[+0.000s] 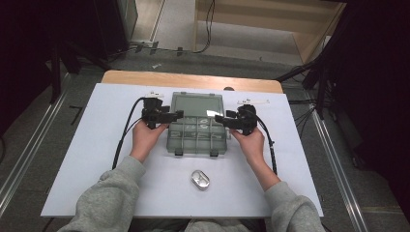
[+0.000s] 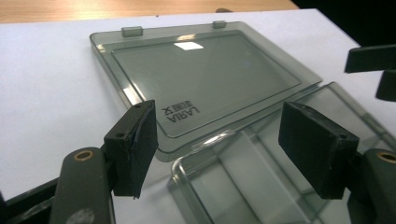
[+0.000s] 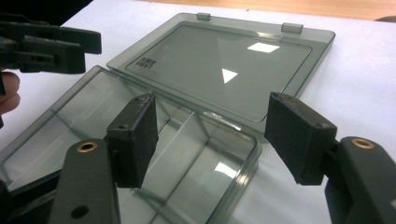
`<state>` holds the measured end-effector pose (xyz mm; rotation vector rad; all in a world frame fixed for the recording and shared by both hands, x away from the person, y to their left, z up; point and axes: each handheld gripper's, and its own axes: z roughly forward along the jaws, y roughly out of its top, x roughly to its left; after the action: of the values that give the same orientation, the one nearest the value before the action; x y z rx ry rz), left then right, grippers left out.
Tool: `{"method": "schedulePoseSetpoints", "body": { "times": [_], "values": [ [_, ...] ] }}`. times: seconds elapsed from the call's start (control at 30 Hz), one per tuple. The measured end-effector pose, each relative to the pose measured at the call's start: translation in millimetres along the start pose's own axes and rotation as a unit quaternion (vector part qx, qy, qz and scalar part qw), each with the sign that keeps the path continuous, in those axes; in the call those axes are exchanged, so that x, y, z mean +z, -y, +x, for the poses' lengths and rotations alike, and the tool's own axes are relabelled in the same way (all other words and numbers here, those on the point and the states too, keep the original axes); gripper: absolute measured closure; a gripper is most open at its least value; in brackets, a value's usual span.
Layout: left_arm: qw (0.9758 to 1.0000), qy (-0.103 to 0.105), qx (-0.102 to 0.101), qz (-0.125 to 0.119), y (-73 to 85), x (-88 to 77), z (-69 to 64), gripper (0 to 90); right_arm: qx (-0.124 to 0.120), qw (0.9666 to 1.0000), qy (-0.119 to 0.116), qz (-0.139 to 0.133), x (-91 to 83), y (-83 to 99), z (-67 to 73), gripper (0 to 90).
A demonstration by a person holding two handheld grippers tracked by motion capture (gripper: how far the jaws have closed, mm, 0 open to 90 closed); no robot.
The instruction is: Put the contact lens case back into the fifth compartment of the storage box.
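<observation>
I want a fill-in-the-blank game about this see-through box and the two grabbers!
1. The lid of the clear box lies ____ and flat on the table.
2. Both the left hand-held gripper and the right hand-held gripper have jaws that are ____, holding nothing.
3. The small shiny oval thing lies on the white table between the box and the ____.
4. The dividers inside the box split it into ____.

Missing words: open; open; person; compartments

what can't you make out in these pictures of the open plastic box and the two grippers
- Small silver thing, high view: too small to identify.
- Box compartments, high view: glare and both grippers mask whether anything lies inside.
- Box front, both gripper views: cut off by the bottom edge.
- Lid lettering, right gripper view: too small.
</observation>
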<state>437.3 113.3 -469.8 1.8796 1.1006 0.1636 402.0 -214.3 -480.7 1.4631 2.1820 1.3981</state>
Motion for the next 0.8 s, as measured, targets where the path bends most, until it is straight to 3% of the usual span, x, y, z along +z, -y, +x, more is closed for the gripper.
{"method": "schedulePoseSetpoints", "body": {
  "times": [0.27,0.53,0.8],
  "values": [
    [0.9996,0.028,0.002,0.007,-3.9,-15.2,-5.6,28.9,0.004,0.9995,-0.031,0.011,-11.9,1.1,5.8,32.3],
    [0.9984,0.057,0.0,0.003,-5.3,-29.7,-12.0,28.9,-0.007,0.999,-0.044,0.007,-22.1,2.4,13.3,32.0],
    [0.9969,0.076,0.012,0.014,-0.3,-44.9,-20.2,28.8,-0.022,0.9981,-0.057,0.008,-34.3,4.7,19.2,31.8]
  ]
}}
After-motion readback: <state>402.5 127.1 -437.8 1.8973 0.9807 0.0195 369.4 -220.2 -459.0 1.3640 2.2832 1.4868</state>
